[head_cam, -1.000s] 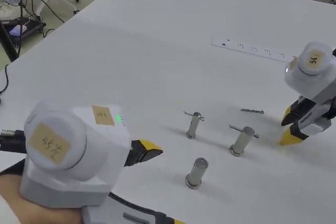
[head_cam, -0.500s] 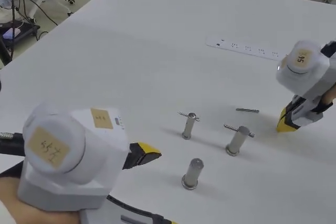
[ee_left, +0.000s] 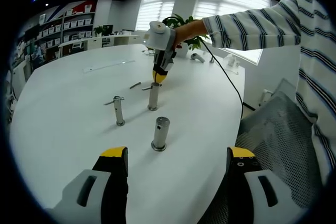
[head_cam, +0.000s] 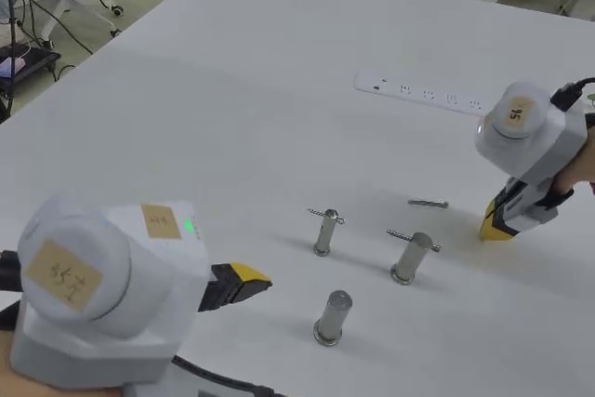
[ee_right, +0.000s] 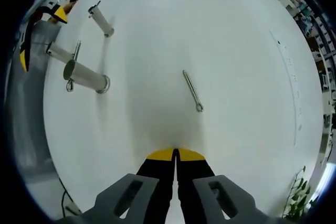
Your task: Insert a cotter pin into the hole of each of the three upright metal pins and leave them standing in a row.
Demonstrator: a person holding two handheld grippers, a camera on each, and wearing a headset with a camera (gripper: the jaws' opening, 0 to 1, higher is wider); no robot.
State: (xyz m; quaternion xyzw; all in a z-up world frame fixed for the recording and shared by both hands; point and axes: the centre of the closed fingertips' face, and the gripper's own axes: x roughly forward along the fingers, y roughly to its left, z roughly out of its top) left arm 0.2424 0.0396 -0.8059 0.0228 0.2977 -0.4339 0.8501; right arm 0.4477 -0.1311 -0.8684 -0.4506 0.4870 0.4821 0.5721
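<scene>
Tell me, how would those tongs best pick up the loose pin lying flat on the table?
Probably the straight shank of the loose cotter pin, near mid-length, from straight above, closing across its width: it lies flat on the table, long and thin.

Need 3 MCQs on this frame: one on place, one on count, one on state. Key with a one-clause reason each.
1. Where is the loose cotter pin?
A) on the table, just ahead of the right hand-held gripper
B) on the floor
C) in a tray

2. Of the rear pin, right pin and nearest pin, how many hold a cotter pin?
A) none
B) two
C) three

3. The right hand-held gripper's jaws are:
A) wide open
B) shut on a cotter pin
C) shut, with nothing between them

Key:
1 A, the right gripper view shows it flat on the table ahead of the jaws.
2 B, rear pin and right pin each have one through the top; the nearest pin is bare.
3 C, the yellow tips meet with nothing between them.
</scene>
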